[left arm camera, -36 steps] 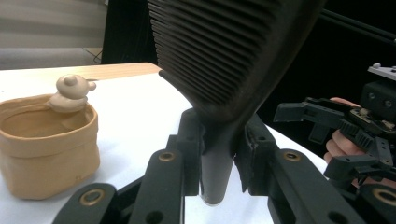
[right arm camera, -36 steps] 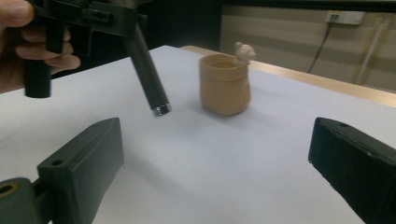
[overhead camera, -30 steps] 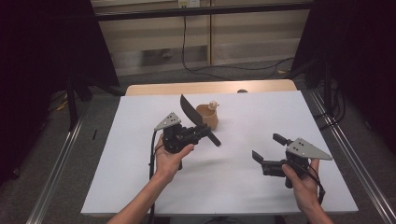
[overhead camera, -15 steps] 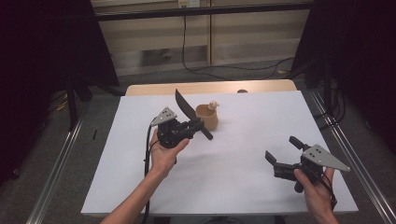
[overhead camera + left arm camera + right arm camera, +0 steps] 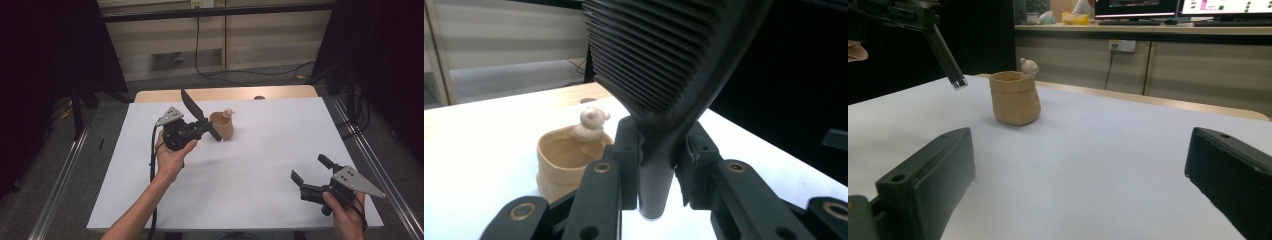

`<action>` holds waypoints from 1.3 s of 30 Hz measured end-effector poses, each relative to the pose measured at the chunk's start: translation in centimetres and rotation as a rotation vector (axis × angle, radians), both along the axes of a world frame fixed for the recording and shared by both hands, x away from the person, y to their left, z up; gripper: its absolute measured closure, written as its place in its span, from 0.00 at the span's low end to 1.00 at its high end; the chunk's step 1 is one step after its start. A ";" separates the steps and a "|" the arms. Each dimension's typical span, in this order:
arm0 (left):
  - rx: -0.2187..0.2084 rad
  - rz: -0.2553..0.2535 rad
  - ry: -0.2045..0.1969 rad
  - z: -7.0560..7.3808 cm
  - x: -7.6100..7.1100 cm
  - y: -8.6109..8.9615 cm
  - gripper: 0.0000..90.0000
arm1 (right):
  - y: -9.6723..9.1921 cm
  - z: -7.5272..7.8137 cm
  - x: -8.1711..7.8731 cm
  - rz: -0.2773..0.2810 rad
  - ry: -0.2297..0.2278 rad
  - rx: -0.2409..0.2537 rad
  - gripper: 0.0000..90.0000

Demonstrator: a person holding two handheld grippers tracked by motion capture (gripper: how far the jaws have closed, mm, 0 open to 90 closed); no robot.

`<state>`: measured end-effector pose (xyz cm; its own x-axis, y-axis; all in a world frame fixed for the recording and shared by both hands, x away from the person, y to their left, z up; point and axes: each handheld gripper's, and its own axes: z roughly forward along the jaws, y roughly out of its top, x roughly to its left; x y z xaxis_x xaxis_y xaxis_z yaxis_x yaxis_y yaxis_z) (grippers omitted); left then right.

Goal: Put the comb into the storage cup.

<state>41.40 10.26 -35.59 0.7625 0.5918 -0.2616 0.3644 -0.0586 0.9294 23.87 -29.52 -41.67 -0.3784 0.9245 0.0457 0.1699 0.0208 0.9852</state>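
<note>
My left gripper is shut on a black ribbed tool, shaped like a comb with a handle. Its wide ribbed head rises up and away, and the handle end points down beside the tan pouch-shaped cup. A small bear figure sits on the cup's far rim. The pads press the handle from both sides. My right gripper is at the near right of the white table, open, with nothing between its jaws, facing the cup from a distance.
The white sheet covers the table, with a strip of wood at its far edge. Metal rails run along both sides. A cable trails from the left gripper along the forearm.
The left gripper with the tool has shifted left and farther back, staying beside the cup. The right gripper has drawn right and toward the near edge, still open.
</note>
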 end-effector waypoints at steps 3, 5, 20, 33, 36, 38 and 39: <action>-0.001 0.005 0.002 0.1 0.2 0.0 0.81 | -0.2 -0.5 -0.1 -0.021 -0.009 -0.017 0.00; 0.003 0.010 -0.009 0.2 0.2 -0.1 0.81 | -0.2 -0.9 -0.1 -0.030 0.001 -0.033 0.00; 0.005 0.042 -0.047 1.1 1.2 -0.5 0.81 | -0.2 -1.6 0.0 -0.042 0.009 -0.048 0.00; -0.001 0.070 -0.087 3.0 2.2 0.0 0.81 | 0.0 -1.9 0.1 -0.019 0.011 -0.053 0.00; 0.010 0.072 -0.095 3.4 2.5 0.0 0.81 | -0.1 -1.9 0.0 -0.019 0.010 -0.049 0.00; 0.009 0.079 -0.096 3.5 2.7 -0.1 0.81 | -0.1 -1.9 0.0 -0.020 0.008 -0.049 0.00; 0.008 0.074 -0.095 3.5 2.9 0.0 0.81 | -0.1 -1.9 0.0 -0.018 0.009 -0.048 0.00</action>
<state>44.28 10.22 -32.09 0.7380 0.6489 -0.1852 0.2780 -0.0422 0.9597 23.87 -29.60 -43.55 -0.3616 0.9323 0.0046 0.1793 0.0647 0.9817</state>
